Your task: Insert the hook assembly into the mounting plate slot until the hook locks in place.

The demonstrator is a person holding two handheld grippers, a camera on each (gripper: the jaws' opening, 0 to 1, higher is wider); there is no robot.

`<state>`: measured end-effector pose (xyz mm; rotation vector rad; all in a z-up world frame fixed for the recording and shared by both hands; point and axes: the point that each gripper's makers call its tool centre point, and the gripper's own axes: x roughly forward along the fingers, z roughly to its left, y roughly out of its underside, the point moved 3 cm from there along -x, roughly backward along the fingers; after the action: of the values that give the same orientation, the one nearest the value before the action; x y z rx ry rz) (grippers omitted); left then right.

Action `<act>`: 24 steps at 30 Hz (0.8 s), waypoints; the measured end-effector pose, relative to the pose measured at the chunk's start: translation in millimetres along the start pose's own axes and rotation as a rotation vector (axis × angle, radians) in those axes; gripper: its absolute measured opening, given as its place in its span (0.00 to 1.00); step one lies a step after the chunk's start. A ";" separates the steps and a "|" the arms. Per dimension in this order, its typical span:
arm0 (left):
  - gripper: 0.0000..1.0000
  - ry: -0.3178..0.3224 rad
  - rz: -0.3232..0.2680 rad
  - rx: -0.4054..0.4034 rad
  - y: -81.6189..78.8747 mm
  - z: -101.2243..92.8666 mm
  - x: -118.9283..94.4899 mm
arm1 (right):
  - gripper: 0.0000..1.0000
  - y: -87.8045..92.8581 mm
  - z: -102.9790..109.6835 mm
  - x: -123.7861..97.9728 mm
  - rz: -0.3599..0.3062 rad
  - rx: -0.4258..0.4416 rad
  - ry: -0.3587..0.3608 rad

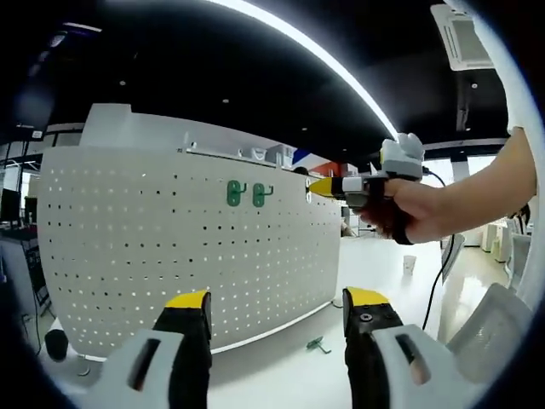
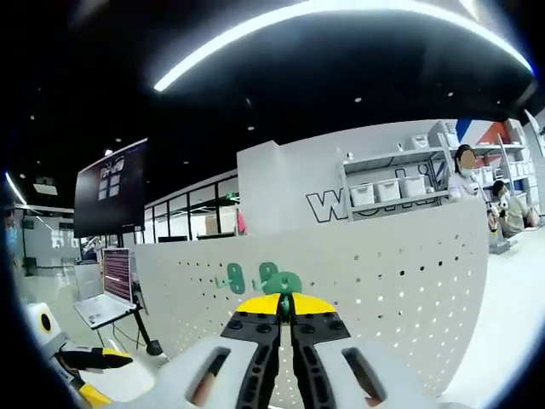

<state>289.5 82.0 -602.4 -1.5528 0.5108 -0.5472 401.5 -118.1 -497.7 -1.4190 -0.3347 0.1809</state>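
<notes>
Bright indoor scene under dark ceiling; long LED strip light [image 1: 315, 51] blown out, bowed by fisheye. White pegboard [image 1: 170, 247] evenly lit, faint shadows. Right gripper view: strip light [image 2: 341, 21] glares, edges curve, background shelves [image 2: 392, 183] soft.

Counting: one perforated mounting plate [image 1: 170, 247], two green hooks [image 1: 236, 193] [image 1: 261, 195] sitting on it, one more hook [image 1: 318, 345] lying on the counter [image 1: 281, 375].

The left gripper view looks from low over the worktop [image 1: 281, 366] toward the perforated mounting plate [image 1: 170, 247], standing back from it. The right gripper view faces the same mounting plate [image 2: 400, 264] from close up. Both views share the plate's 2 green hooks [image 1: 247, 194].
</notes>
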 end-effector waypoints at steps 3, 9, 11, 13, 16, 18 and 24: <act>0.64 -0.005 -0.002 -0.002 0.7 1.3 -2.5 | 0.01 -1.6 -3.0 6.2 -0.009 0.006 0.006; 0.64 -0.014 -0.010 -0.003 0.5 3.4 -8.1 | 0.01 -0.9 -8.6 15.2 -0.026 -0.006 0.031; 0.64 -0.015 -0.007 -0.003 1.6 4.1 -8.8 | 0.01 0.5 -9.3 17.5 -0.024 0.001 0.031; 0.65 -0.020 -0.007 -0.014 2.3 5.0 -9.9 | 0.01 3.0 -12.2 19.9 -0.019 -0.013 0.045; 0.64 -0.021 -0.008 -0.015 3.0 4.7 -10.2 | 0.01 4.9 -14.1 23.2 -0.019 -0.022 0.050; 0.64 -0.020 -0.006 -0.017 4.4 4.4 -10.4 | 0.01 6.3 -14.8 26.4 -0.020 -0.030 0.049; 0.64 -0.016 -0.002 -0.024 5.1 5.0 -11.0 | 0.01 8.9 -15.1 34.9 -0.020 -0.041 0.057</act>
<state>284.0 92.5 -608.1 -1.5799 0.5053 -0.5310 440.0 -119.7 -504.1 -1.4578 -0.3072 0.1180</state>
